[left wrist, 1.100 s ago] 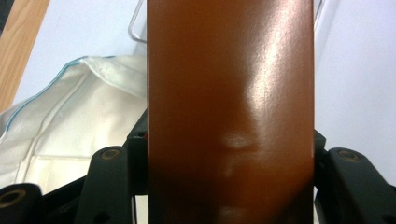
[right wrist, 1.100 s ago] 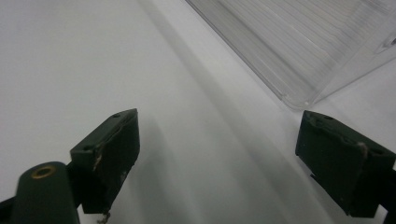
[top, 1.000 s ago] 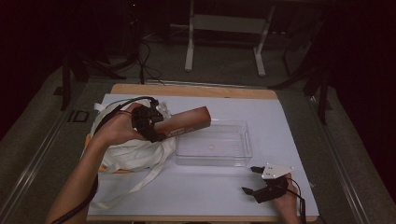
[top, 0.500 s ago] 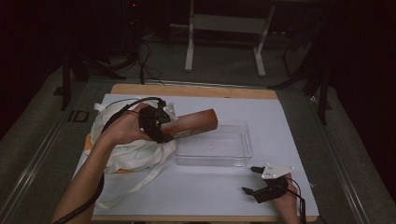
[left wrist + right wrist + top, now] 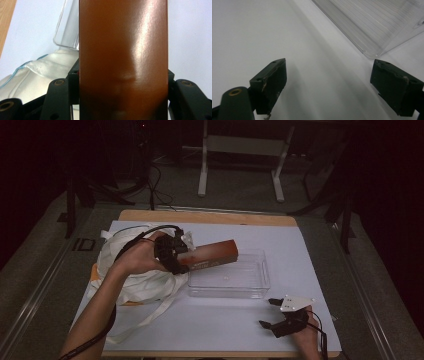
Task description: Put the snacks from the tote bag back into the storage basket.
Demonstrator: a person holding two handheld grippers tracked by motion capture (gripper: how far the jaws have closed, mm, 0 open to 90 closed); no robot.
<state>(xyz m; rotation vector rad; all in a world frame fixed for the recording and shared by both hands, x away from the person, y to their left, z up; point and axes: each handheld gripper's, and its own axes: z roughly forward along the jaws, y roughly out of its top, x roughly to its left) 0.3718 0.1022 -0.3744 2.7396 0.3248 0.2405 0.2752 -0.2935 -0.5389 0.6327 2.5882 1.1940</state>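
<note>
- The left gripper [image 5: 181, 256] was clamped on a long brown box [image 5: 212, 255]; in the left gripper view its two jaws pressed against the box's [image 5: 122, 57] opposite sides.
- Ahead of those jaws, the box reached out above the near-left part of a clear plastic tray [image 5: 250, 287]; whether it touched the rim could not be told.
- Behind and below the left jaws lay a white cloth bag [image 5: 135, 280] with loose straps, and a corner of the tray [image 5: 66, 32] showed to the left of the box.
- The right gripper [image 5: 270, 314] rested low on the white table cover [image 5: 210, 325], its jaws spread wide with nothing between them.
- Beyond the right jaws, up and to their right, sat a corner of the tray [image 5: 372, 27], near but apart from the right-hand jaw.
</note>
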